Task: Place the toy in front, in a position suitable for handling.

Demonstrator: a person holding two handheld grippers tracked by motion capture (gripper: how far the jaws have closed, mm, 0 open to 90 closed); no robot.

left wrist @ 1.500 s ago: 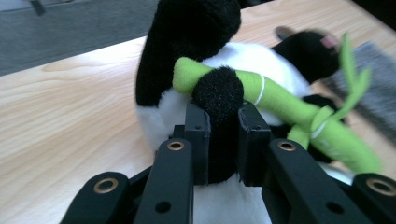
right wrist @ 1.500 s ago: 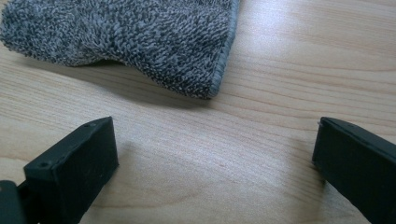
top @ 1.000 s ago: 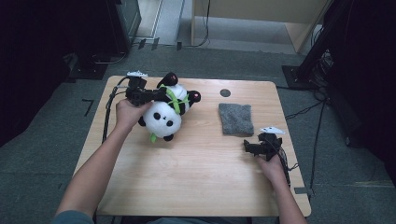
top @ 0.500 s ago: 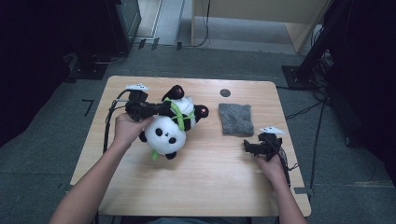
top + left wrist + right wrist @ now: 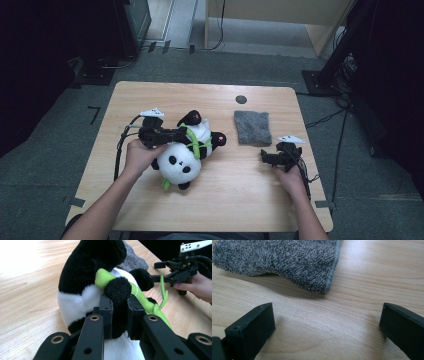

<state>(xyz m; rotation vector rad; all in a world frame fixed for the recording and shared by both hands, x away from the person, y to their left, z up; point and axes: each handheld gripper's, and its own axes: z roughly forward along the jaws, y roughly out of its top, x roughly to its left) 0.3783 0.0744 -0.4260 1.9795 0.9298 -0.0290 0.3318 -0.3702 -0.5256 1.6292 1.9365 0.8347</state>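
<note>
A black-and-white plush panda point(image 5: 183, 157) with a green scarf lies on the wooden table point(image 5: 150, 95), left of the middle. My left gripper point(image 5: 186, 134) is shut on one of its black limbs; in the left gripper view the pads point(image 5: 107, 312) squeeze that limb of the panda point(image 5: 82, 282) beside the green scarf point(image 5: 140, 296). A grey towel point(image 5: 253, 127) lies to the right of the panda. My right gripper point(image 5: 265, 157) rests low at the table's right, and in the right gripper view it point(image 5: 327, 322) stands open, with bare wood between its jaws and the towel point(image 5: 277, 260) just beyond.
A small dark round hole point(image 5: 241, 99) marks the table's far side. Dark equipment and cables surround the table on the floor. In the left gripper view, the other hand with its gripper point(image 5: 180, 270) is at the upper right.
My left gripper has carried the panda toward the near side and slightly right across the table. The right gripper has stayed in place.
</note>
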